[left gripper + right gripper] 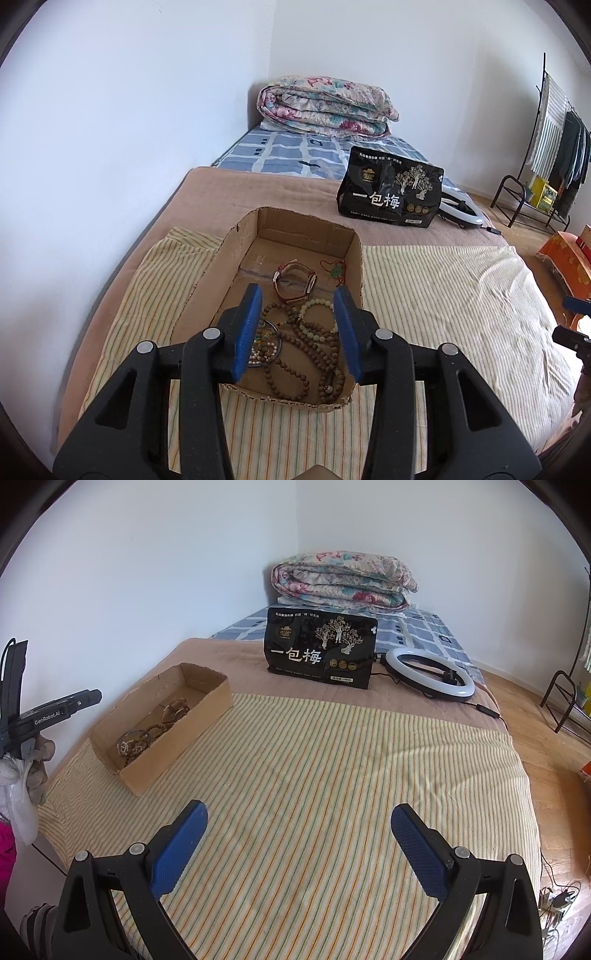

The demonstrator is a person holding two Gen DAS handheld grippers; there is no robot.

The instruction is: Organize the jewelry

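Note:
A shallow cardboard box (356,254) sits on a striped cloth (443,295) on the bed. Inside lie brown bead strands (317,350), a pale green bead bracelet (314,306), a watch with a reddish strap (295,282), a green pendant on red cord (335,272) and a beaded bangle (264,343). My left gripper (300,295) is open and empty, hovering over the box's near half. The box also shows in the right wrist view (207,701) at the left. My right gripper (299,812) is wide open and empty above the bare striped cloth (314,757).
A black snack bag (319,653) stands behind the cloth, with a ring light (430,675) and its cable to its right. A folded floral quilt (343,581) lies at the bed's head. A clothes rack (546,147) stands on the wooden floor at right.

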